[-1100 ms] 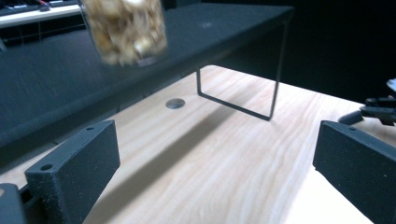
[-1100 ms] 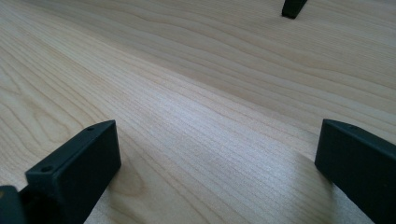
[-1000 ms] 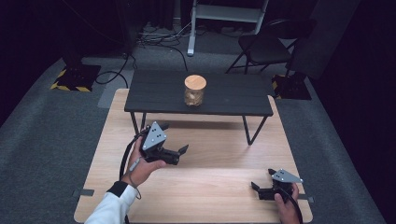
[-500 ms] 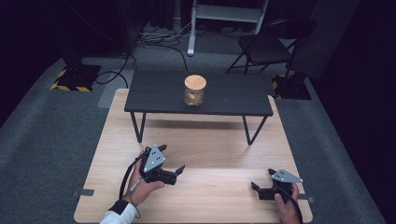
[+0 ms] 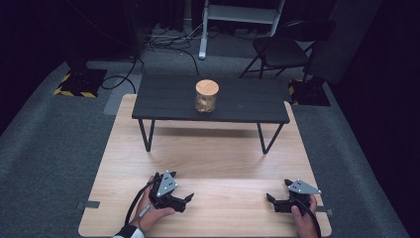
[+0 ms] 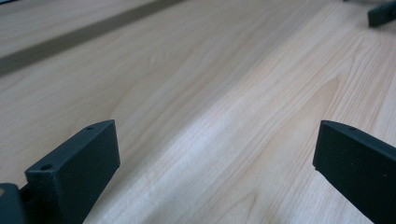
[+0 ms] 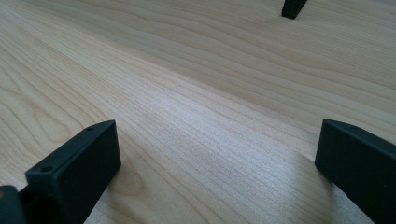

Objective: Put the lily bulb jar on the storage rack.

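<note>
A glass jar with a wooden lid stands on a small black table at the far side of a light wooden board. My left gripper rests low on the board near its front left, held by a hand, jaws open and pointing right. My right gripper sits at the front right of the board, jaws open and pointing left. In the left gripper view the two black jaws stand wide apart over bare wood. The right gripper view has the same wide gap over bare wood.
Grey carpet surrounds the board. A black folding chair, a white stand and cables lie beyond the black table. One of the black table's legs stands at the top of the right gripper view.
My left gripper has moved down toward the board's front edge and settled low on the wood. The right gripper has stayed put.
</note>
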`<state>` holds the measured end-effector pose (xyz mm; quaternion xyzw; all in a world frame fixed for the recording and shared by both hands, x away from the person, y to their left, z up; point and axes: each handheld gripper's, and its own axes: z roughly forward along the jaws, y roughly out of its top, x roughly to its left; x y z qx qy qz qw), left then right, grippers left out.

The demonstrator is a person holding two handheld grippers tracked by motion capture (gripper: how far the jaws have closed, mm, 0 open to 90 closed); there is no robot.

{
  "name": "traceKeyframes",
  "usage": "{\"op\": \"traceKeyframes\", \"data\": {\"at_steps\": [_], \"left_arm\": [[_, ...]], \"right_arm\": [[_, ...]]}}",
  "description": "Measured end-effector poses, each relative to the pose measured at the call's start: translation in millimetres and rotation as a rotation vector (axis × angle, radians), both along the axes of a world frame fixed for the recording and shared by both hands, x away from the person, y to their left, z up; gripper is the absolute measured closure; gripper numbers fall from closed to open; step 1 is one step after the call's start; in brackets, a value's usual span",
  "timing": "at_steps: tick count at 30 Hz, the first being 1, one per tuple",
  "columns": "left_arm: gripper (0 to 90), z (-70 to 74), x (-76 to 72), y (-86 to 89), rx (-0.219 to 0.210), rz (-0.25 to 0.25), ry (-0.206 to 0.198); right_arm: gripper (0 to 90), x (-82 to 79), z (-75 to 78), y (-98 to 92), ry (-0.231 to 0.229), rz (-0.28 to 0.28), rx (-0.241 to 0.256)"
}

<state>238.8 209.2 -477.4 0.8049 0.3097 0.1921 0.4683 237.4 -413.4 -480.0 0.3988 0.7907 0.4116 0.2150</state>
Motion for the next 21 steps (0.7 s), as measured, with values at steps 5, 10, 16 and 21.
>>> {"op": "traceKeyframes", "data": {"at_steps": [5,10,16,21], "left_arm": [[0.6,-4.2,0.2,-5.9,0.02,0.007,0.023],[0.4,-8.9,-0.6,-15.0,0.062,0.011,0.036],[0.4,-9.5,3.6,-14.1,0.045,0.006,0.063],[0.3,-9.5,4.5,-13.5,0.045,-0.002,0.063]], "right_arm": [[0.0,0.0,0.0,0.0,0.0,0.0,0.0],[0.0,-0.1,0.0,0.0,0.0,0.0,0.0],[0.0,-0.1,0.0,0.0,0.001,0.0,0.0],[0.0,-0.1,-0.1,0.0,0.0,0.0,0.0]]}}
